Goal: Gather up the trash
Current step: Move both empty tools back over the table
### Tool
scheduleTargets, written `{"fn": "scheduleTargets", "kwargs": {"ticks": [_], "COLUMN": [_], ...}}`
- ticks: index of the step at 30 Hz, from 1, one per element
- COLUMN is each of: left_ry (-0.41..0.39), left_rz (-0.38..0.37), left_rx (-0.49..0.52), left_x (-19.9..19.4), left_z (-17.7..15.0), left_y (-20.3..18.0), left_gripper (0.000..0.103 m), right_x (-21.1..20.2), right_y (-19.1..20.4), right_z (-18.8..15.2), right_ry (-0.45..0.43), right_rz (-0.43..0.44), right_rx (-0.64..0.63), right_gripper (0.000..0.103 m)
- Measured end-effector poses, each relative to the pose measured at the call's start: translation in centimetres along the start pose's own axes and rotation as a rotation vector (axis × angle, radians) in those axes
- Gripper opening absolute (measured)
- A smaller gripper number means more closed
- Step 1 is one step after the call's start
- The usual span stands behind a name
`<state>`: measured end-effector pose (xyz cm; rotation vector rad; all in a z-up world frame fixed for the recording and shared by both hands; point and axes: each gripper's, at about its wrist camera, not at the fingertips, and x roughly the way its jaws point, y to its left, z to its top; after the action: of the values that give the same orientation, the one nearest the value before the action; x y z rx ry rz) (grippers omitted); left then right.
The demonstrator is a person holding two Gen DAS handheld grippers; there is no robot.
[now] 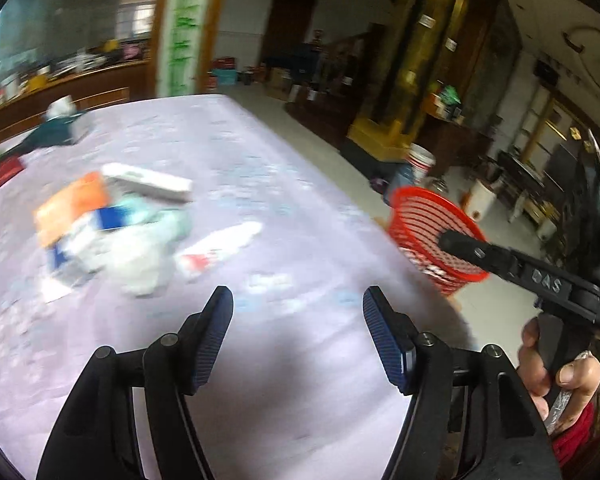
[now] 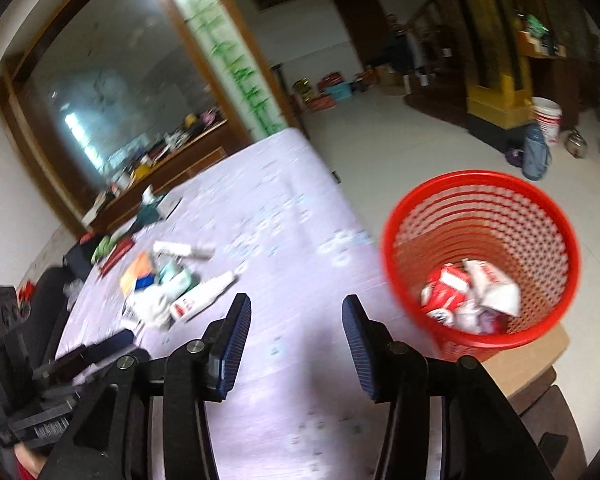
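Both my tongs, left gripper [image 1: 298, 300] and right gripper [image 2: 296, 312], released, empty. Approach trash pile [image 1: 112, 224] low, grip one piece, then red basket [image 2: 480, 256].

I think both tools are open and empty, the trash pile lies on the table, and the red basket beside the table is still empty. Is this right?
Not quite. The red basket is not empty: the right wrist view shows crumpled red and white wrappers at its bottom. The rest holds: the left tool and right tool are open and empty, and the trash pile lies on the table.
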<state>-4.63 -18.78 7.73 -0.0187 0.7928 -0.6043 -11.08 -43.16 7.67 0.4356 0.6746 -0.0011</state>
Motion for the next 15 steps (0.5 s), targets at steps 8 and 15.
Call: {"fn": "scheduleTargets", "kwargs": {"ticks": [8, 15], "left_ry": [-0.044, 0.006], "left_rz": [0.117, 0.053], "left_rx": [-0.157, -0.223], "left_x": [-2.5, 1.9], "left_z": [2.1, 5.0], "left_y": [12.5, 18.6], "left_gripper": [0.066, 0.066], "right_x": [1.5, 2.0], "right_y": [3.7, 5.2], "right_z": [-1.5, -2.0], "right_ry": [0.05, 0.073], "right_rz": [0.033, 0.045], "right_rx": [-0.072, -0.099], "right_gripper": [0.051, 0.052]}}
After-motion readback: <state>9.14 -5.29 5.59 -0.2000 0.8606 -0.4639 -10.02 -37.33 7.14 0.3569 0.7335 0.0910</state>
